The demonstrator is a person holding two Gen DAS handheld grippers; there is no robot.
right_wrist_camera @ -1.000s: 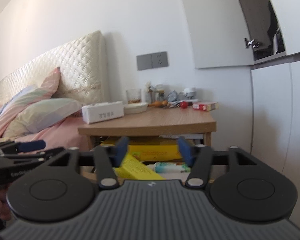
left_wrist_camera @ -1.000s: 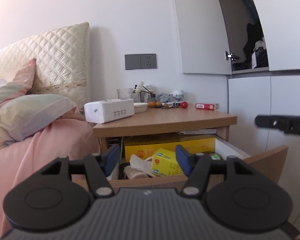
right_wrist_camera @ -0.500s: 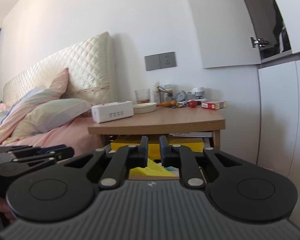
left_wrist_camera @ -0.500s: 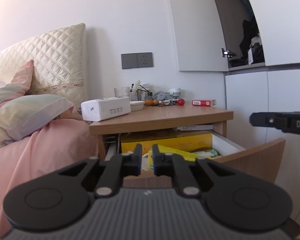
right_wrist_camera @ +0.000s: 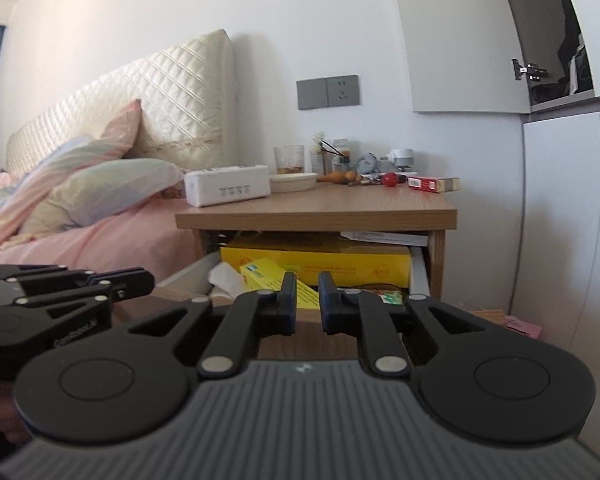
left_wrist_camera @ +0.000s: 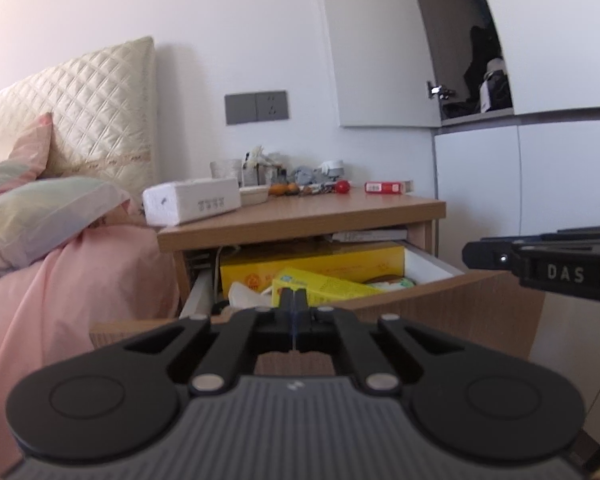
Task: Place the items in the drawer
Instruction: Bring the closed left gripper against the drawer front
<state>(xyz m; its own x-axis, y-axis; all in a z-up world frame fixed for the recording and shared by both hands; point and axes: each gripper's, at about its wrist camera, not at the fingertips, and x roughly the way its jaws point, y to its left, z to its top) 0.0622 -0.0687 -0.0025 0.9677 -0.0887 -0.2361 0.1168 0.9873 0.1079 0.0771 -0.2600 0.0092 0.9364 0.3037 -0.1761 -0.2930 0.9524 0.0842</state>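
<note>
In the left wrist view the black left gripper (left_wrist_camera: 295, 300) has its fingers pressed together on nothing, before the open light-wood bedside drawer (left_wrist_camera: 440, 304) that holds a long yellow cardboard box (left_wrist_camera: 324, 286). In the right wrist view the black right gripper (right_wrist_camera: 307, 300) keeps a narrow gap and grips nothing — behind it the wooden nightstand (right_wrist_camera: 320, 210) stands beside the pink-covered bed (right_wrist_camera: 100, 236).

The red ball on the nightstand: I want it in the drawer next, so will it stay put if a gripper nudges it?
Probably not. The red ball looks round and smooth, so a nudge would likely roll it across the flat nightstand. It seems small and glossy, so the fingers may slip on it. The clutter beside it could stop a roll toward the wall.
</note>
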